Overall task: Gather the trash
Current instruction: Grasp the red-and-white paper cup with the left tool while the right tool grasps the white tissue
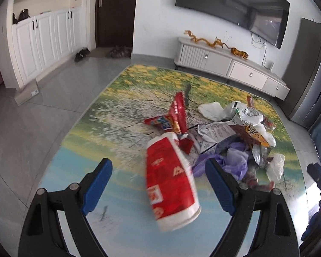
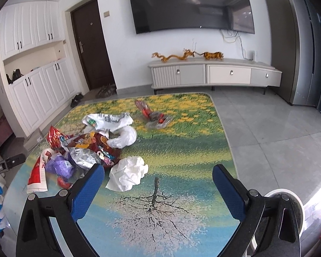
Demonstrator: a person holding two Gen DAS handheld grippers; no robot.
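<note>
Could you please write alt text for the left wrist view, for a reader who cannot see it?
The open left tongs frame a red-and-white paper cup lying on its side on a table printed with a flowery landscape. Beyond it sits a heap of trash: a red snack wrapper, crumpled white plastic bags and purple plastic. A wall-mounted TV hangs behind.

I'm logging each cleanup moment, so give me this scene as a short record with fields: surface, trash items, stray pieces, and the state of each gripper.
surface: table with a printed tree-and-meadow cover
main pile: snack wrappers, white plastic bags, purple bag heaped together
nearest left gripper: red and white paper cup lying on its side, between the open fingers, not gripped
stray pieces: crumpled white tissue; red wrapper apart at the far side
left gripper: open
right gripper: open, empty
</note>
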